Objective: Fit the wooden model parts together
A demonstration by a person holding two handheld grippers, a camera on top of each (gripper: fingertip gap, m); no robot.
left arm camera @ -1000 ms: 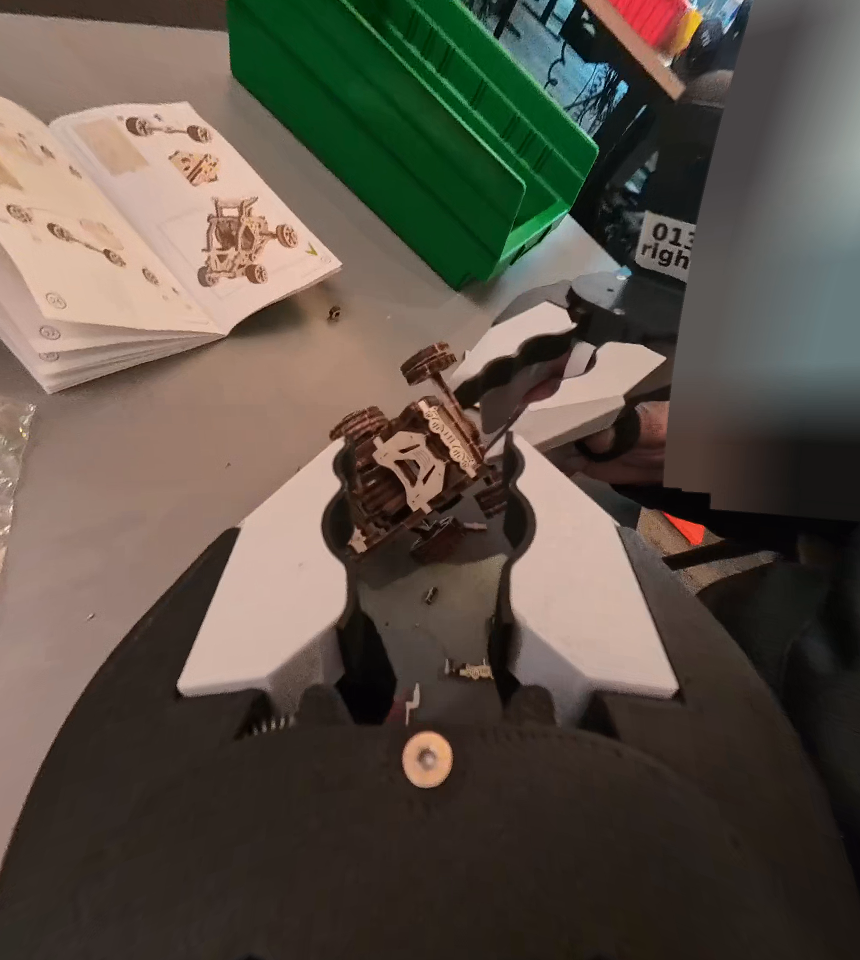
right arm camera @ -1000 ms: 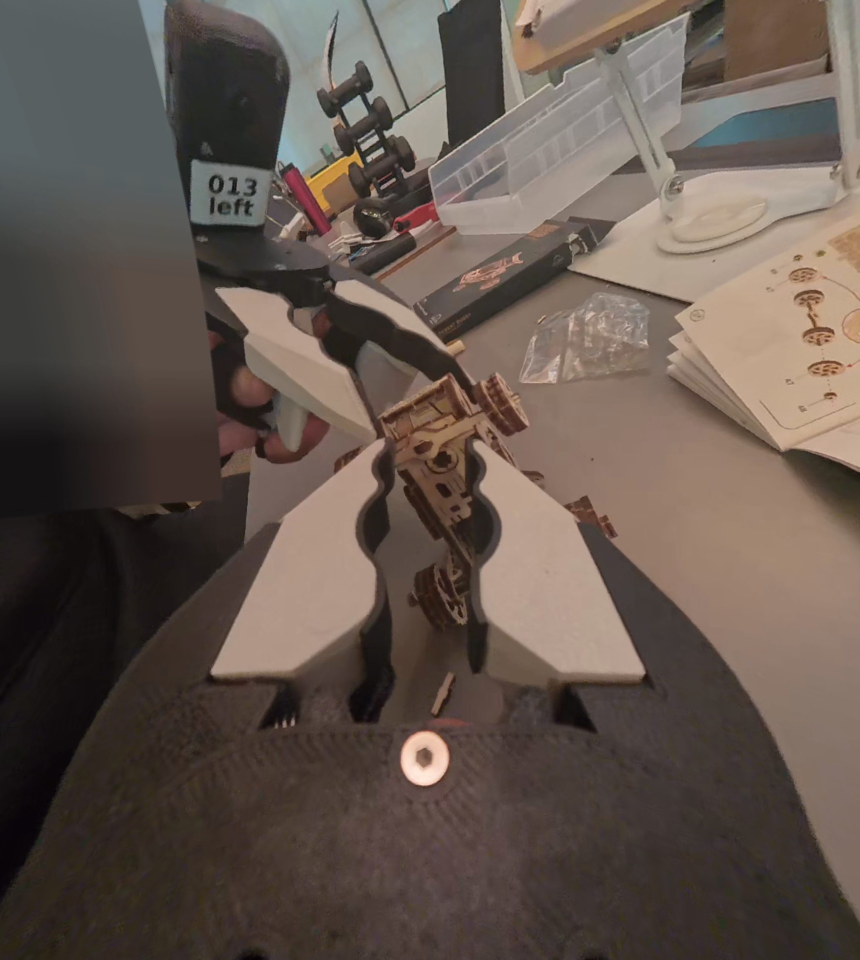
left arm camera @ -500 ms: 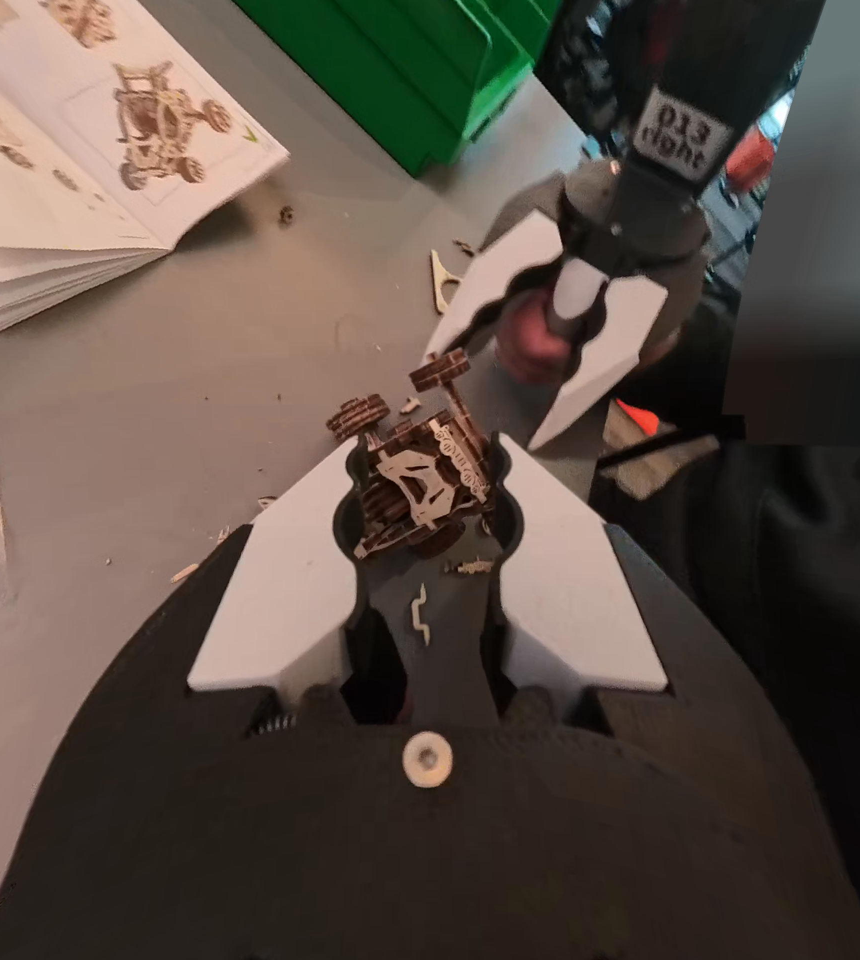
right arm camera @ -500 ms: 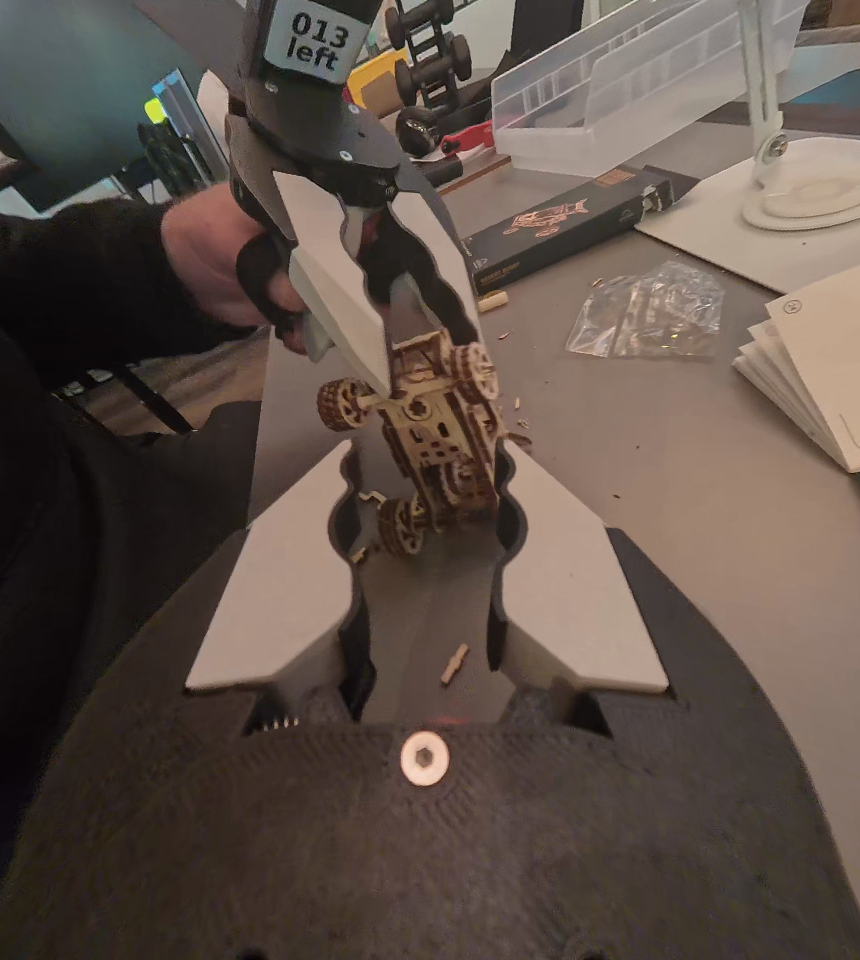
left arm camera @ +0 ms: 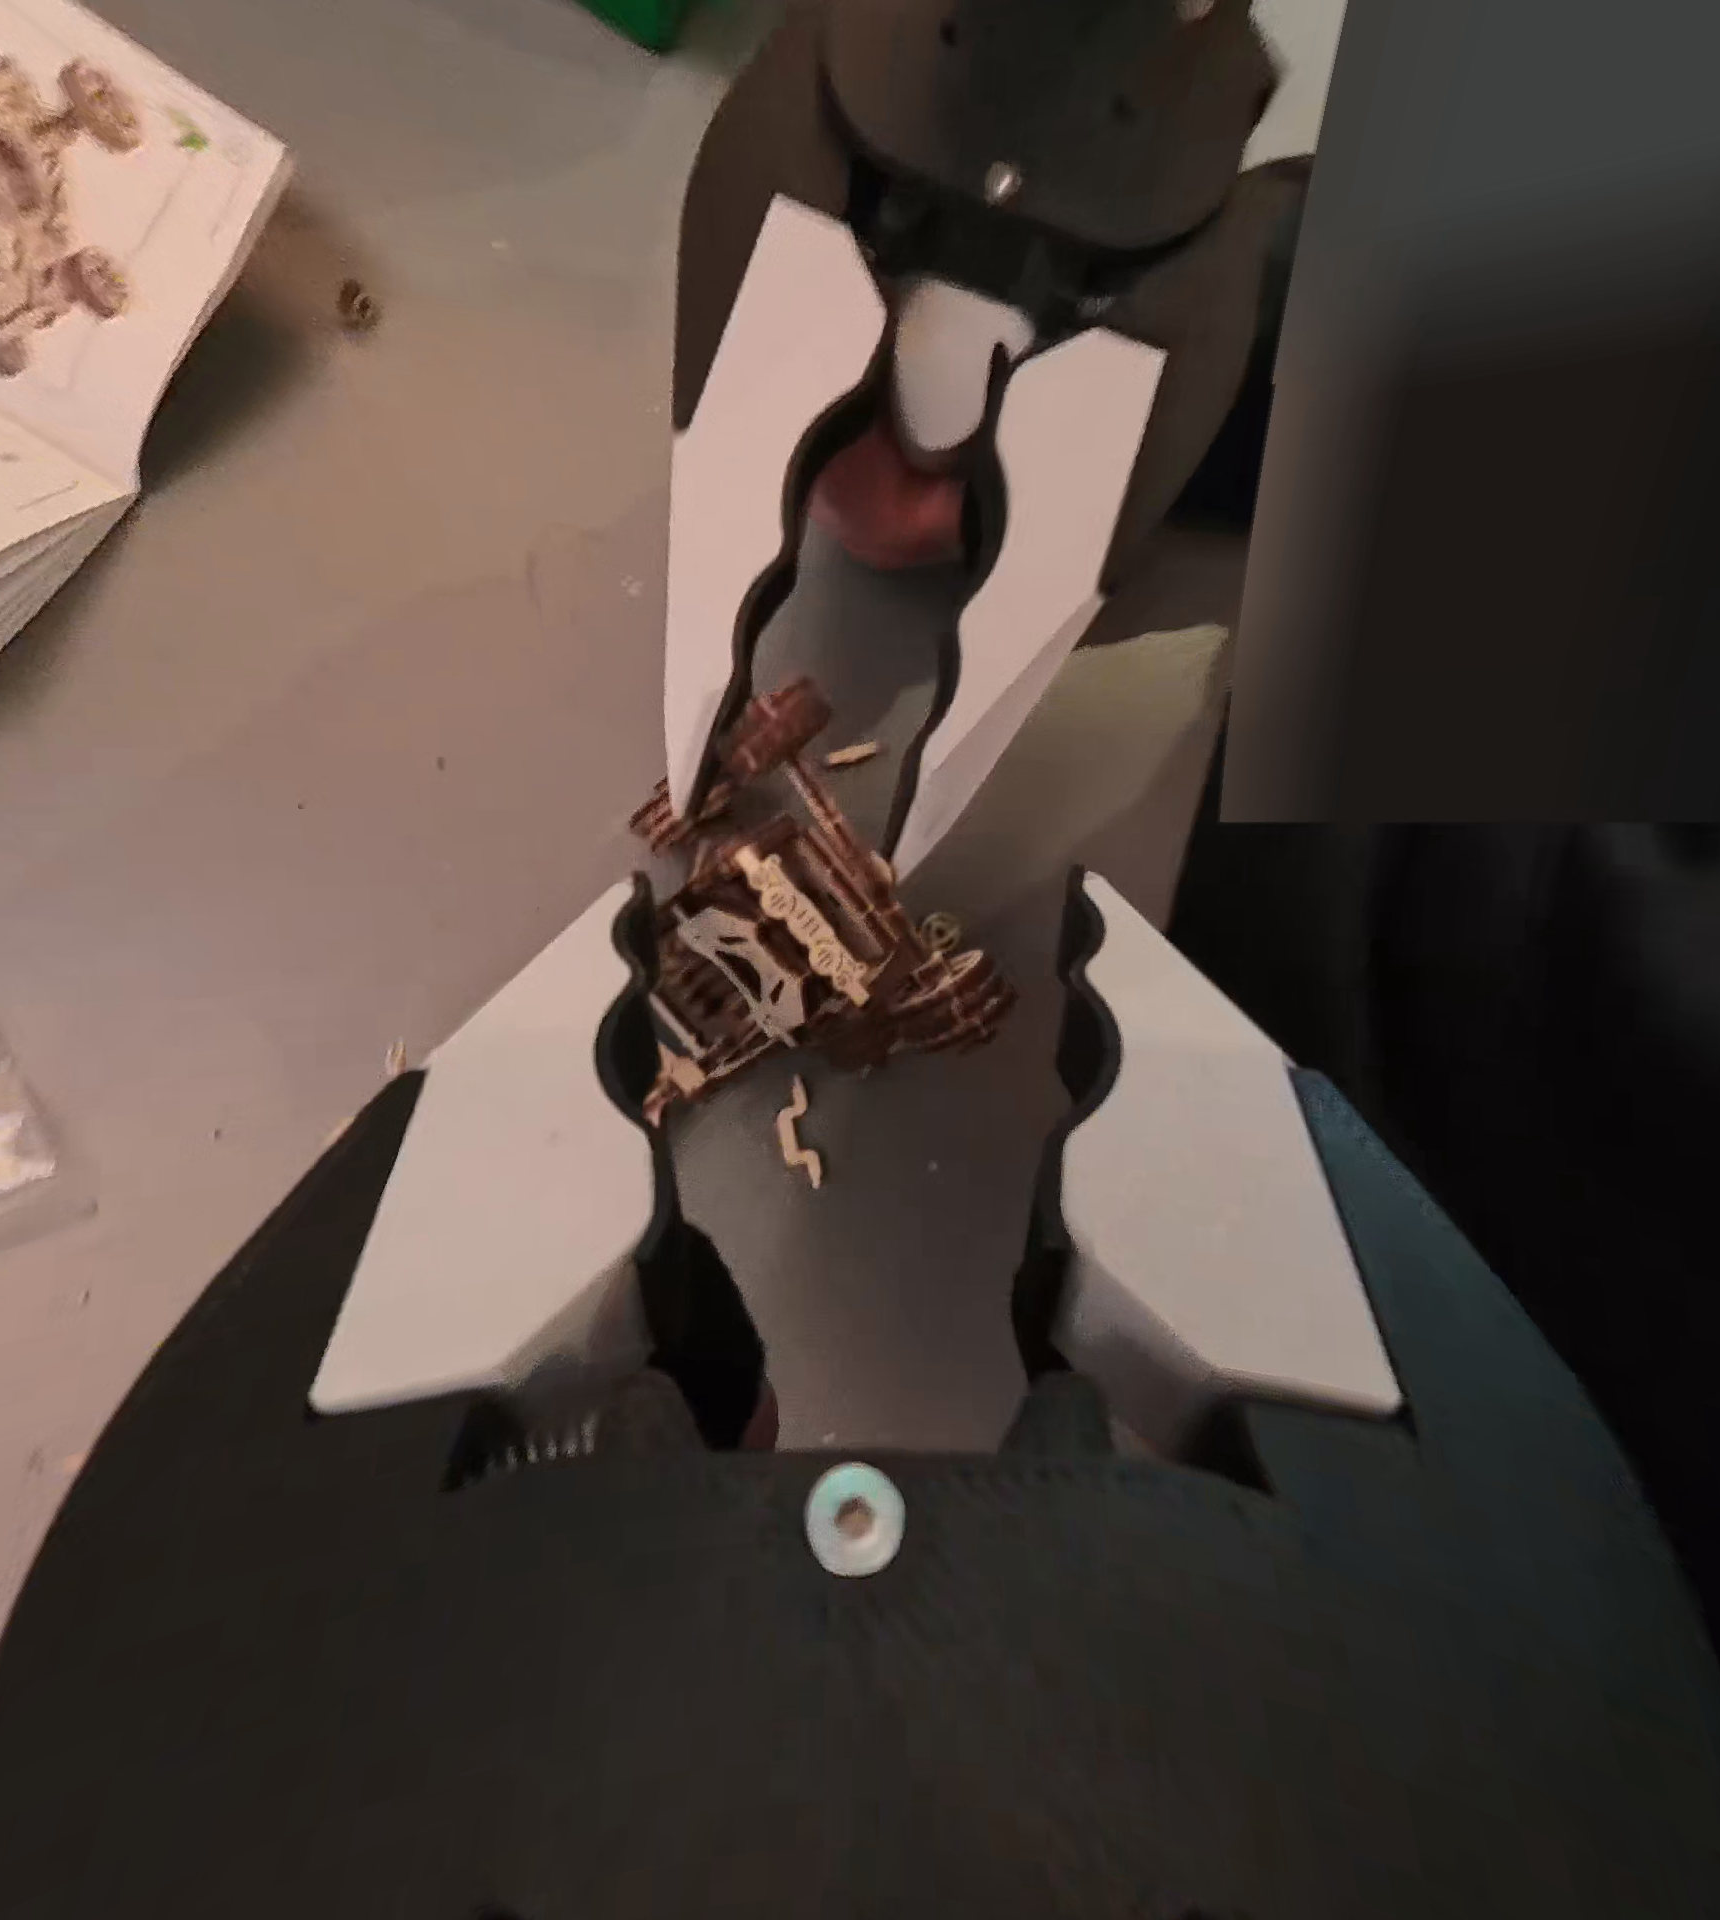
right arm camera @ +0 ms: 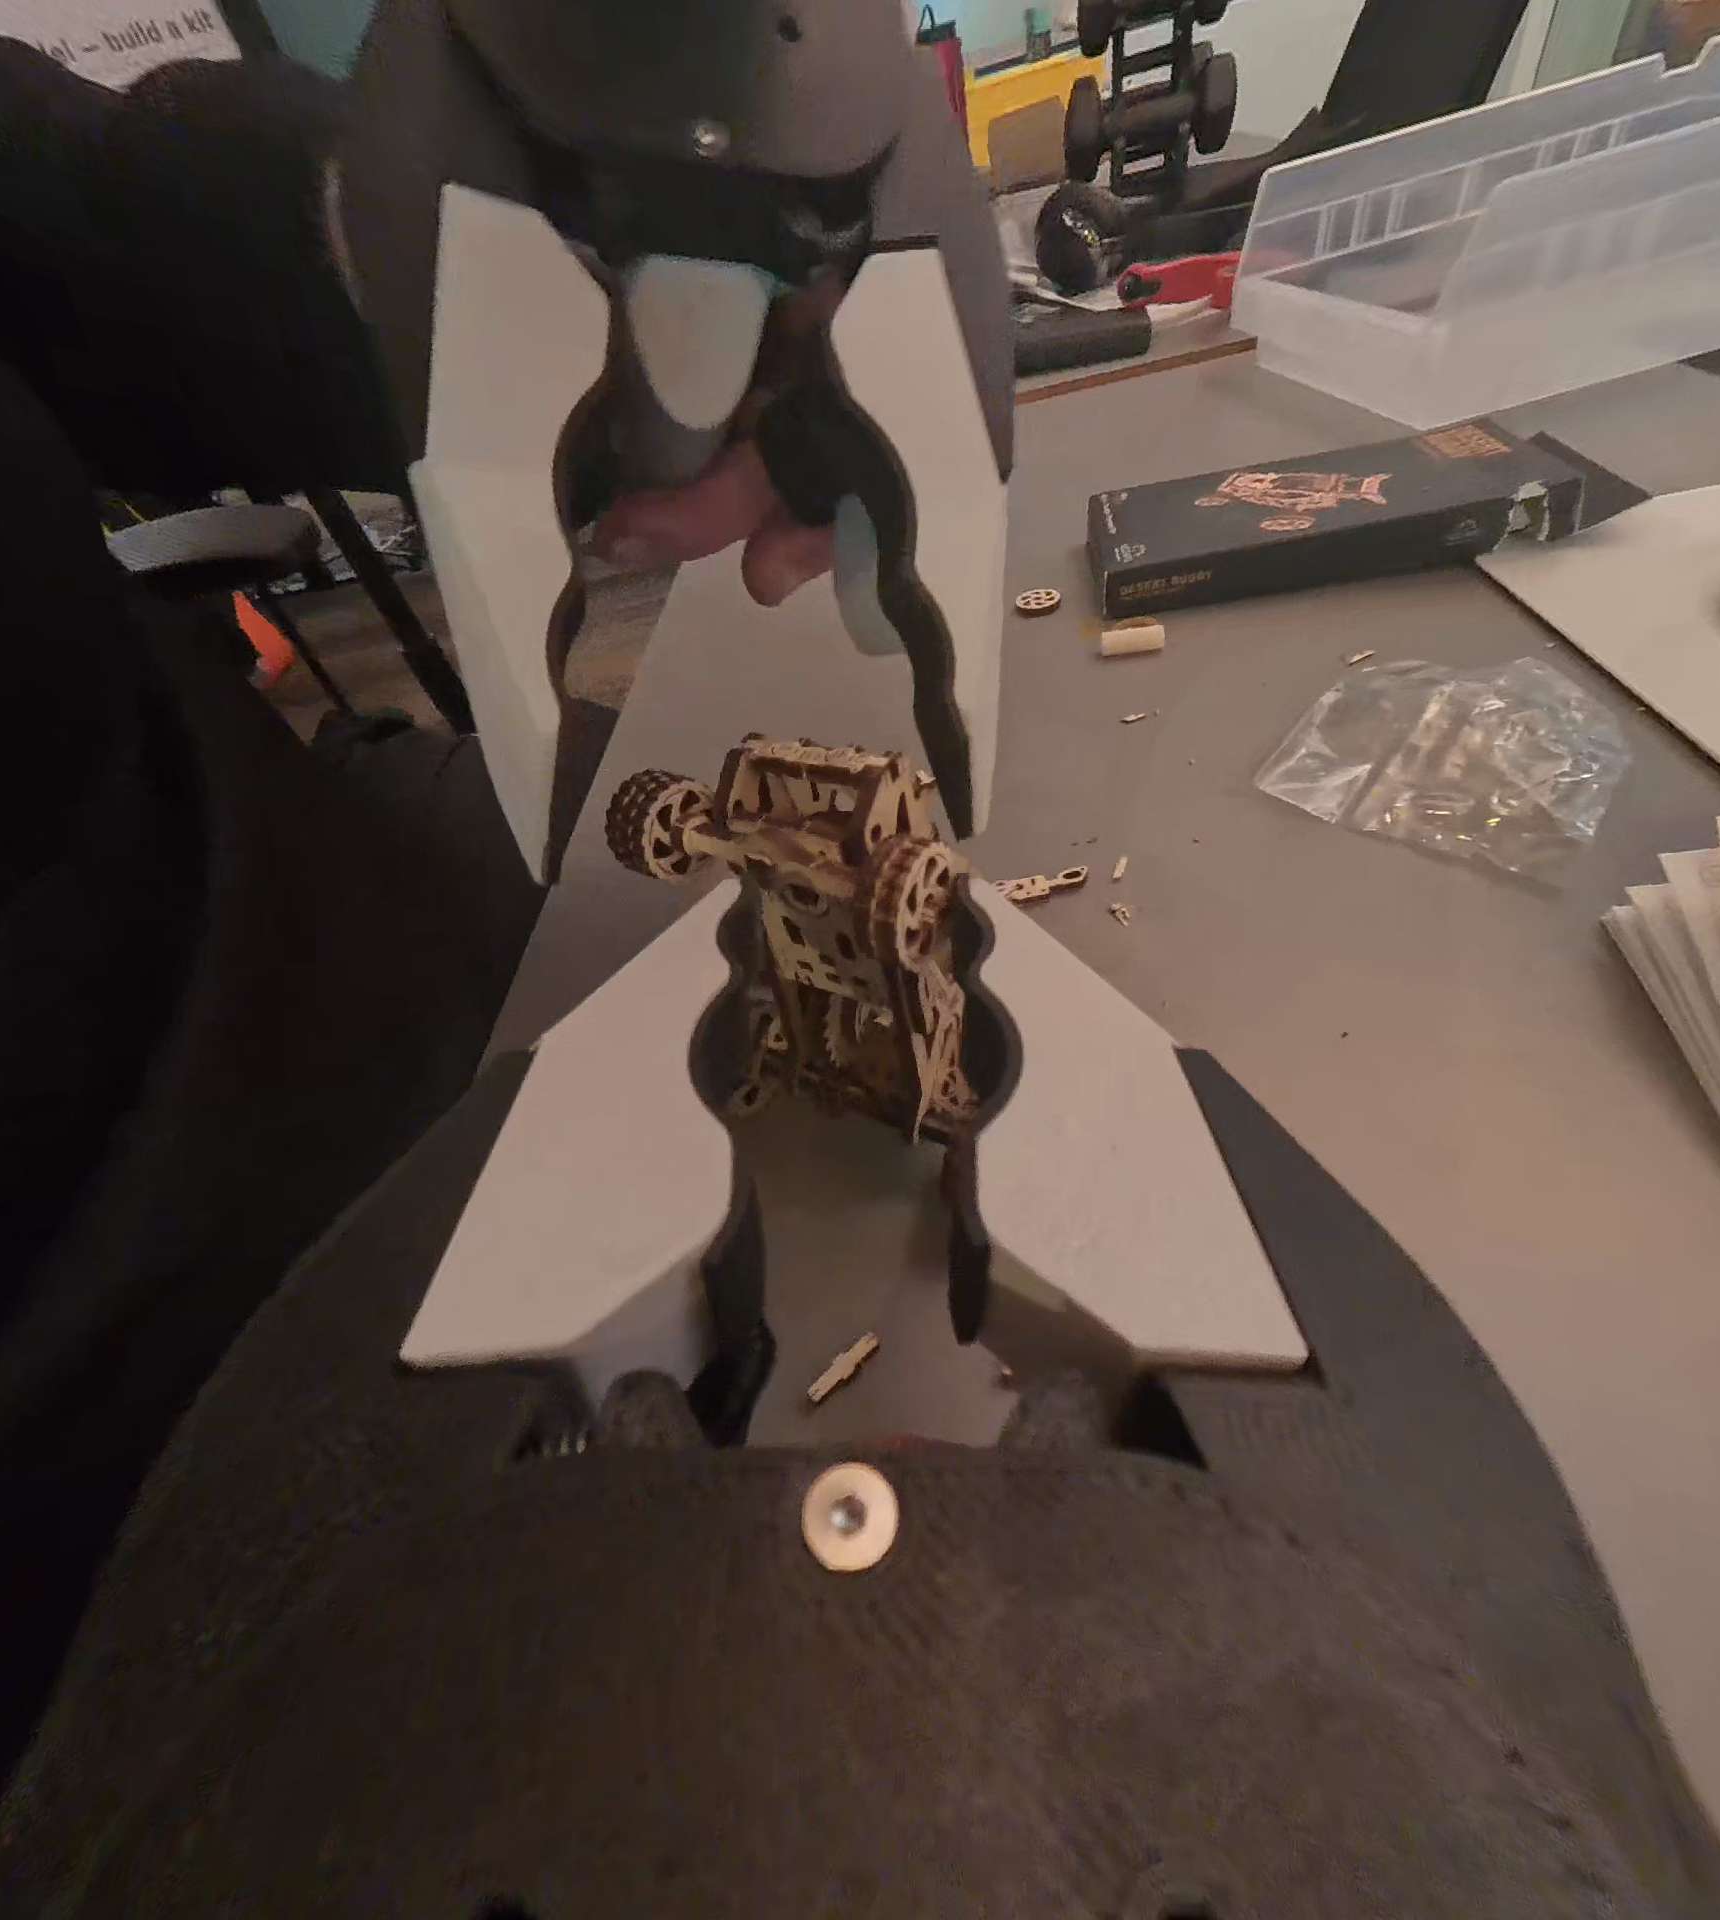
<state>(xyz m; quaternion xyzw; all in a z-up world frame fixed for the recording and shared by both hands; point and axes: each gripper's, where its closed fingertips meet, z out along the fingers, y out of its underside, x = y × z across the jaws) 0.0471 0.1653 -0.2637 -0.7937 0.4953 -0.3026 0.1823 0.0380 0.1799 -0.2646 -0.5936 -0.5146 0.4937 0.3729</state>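
Printed matter on the table and behind it

A black box (right arm camera: pixel 1334 520) lay on the table (right arm camera: pixel 1355 1091), carrying pale lettering along its side and end beside a line drawing of a vehicle. A white sign (right arm camera: pixel 123 42) at the upper left of the right wrist view bore dark print, partly cut off. The open booklet (left arm camera: pixel 35 312) showed a small circled mark on a page corner. The wooden model (left arm camera: pixel 794 956) had an engraved lettered strip, too blurred to read.

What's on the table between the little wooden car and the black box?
In the right wrist view, a loose wooden wheel and a short pale peg lie between the wooden car and the black box, close to the box.
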